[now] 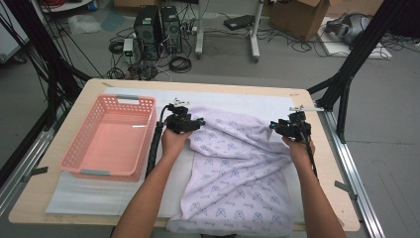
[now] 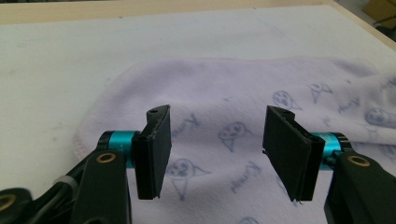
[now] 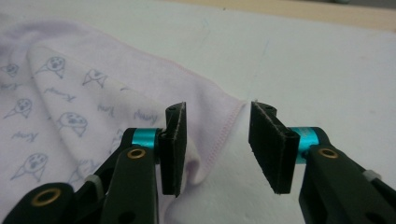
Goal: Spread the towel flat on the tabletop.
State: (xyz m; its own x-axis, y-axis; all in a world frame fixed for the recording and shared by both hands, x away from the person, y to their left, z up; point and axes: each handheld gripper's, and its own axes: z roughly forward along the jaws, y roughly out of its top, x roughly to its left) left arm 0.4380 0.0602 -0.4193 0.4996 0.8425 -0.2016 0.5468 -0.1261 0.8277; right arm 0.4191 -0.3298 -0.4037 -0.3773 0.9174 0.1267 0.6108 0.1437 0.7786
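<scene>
Both grippers stand with their jaws spread and nothing pinched between the pads. Seen from the high view, the left gripper (image 1: pixel 184 122) hovers at the far left corner of the lilac printed cloth (image 1: pixel 237 168), and the right gripper (image 1: pixel 292 128) at its far right corner. The cloth lies rumpled on the white mat (image 1: pixel 79 193) that covers the wooden table (image 1: pixel 39 198), its near edge hanging over the table's front. In the left gripper view, the cloth (image 2: pixel 224 98) lies flat beneath the parted jaws; in the right gripper view, the pink-stitched hem (image 3: pixel 219 140) runs between them, untouched. An empty pink basket (image 1: pixel 111 136) sits to the left, just beside the left forearm.
</scene>
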